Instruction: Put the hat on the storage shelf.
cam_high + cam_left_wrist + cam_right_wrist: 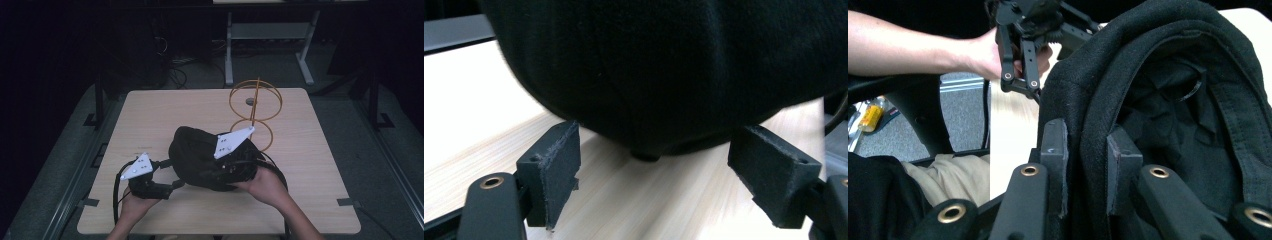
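Right gripper [1087,165] clamped on the rim of the black hat [1158,100], cloth pinched between its 2 pads, hat's hollow inside facing it. Left gripper [654,175] jaws wide apart, gripping nothing; hat crown just ahead, above the table [474,115].

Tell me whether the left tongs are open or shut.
Open: in the left gripper view the left tongs have their jaws spread wide, with the black cap just beyond them, unpinched.

Black fabric cap [197,157] sitting mid-table, tilted with its opening facing the person's right, rim [1088,125] being pinched, inner lining showing.
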